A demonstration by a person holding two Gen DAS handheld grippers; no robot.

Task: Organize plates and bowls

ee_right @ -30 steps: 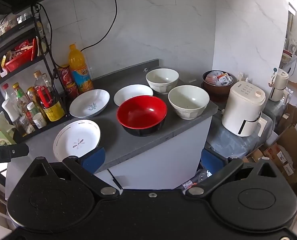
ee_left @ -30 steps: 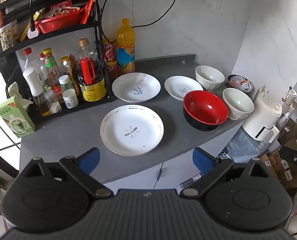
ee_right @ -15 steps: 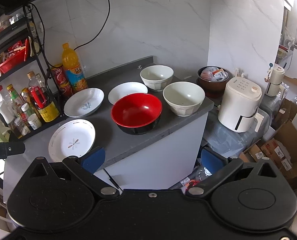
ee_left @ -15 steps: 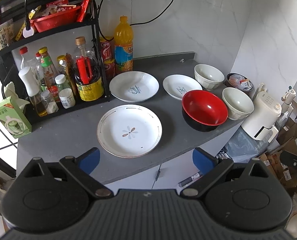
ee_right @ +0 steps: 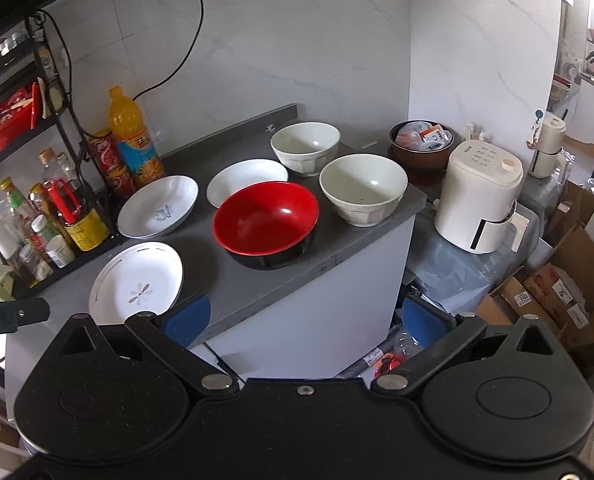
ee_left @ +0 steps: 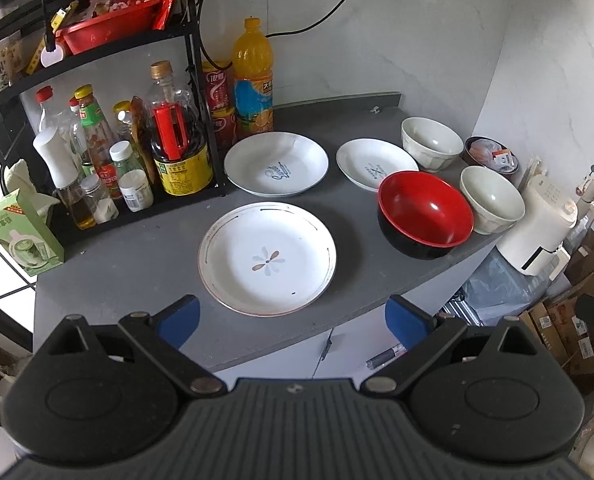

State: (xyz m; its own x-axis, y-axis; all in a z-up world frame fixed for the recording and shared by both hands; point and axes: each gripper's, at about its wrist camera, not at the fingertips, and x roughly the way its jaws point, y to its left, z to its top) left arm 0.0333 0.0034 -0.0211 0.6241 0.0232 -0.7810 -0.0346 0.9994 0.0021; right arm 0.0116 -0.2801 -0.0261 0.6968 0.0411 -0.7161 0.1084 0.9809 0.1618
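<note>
grey worktop (ee_left: 137,264) carrying three plates and three bowls, all upright with their open faces upward; being round, none has a long axis. the flower plate (ee_left: 267,258) lies nearest the front edge, towards the left end. behind it, just beside the foot of the black rack (ee_left: 201,120), lies the script plate (ee_left: 276,168), its blue lettering slanting up to the right in the left wrist view. the small plate (ee_left: 375,164) lies to the right of the script plate, apart from it, and its near rim is overlapped in view by the red bowl (ee_left: 425,216). the red bowl, black outside, stands near the front edge towards the right end. the near white bowl (ee_left: 491,200) stands at the front right corner, just beside the red bowl; whether they touch cannot be told. the far white bowl (ee_left: 431,148) stands behind it, near the back edge. an orange drink bottle (ee_left: 253,80) stands upright at the back, beside the rack. a white appliance (ee_right: 481,200) stands off the right end, lower than the worktop. left gripper (ee_left: 291,320) spread wide and empty, before the front edge, facing the flower plate. right gripper (ee_right: 305,318) likewise spread and empty, before the front edge.
</note>
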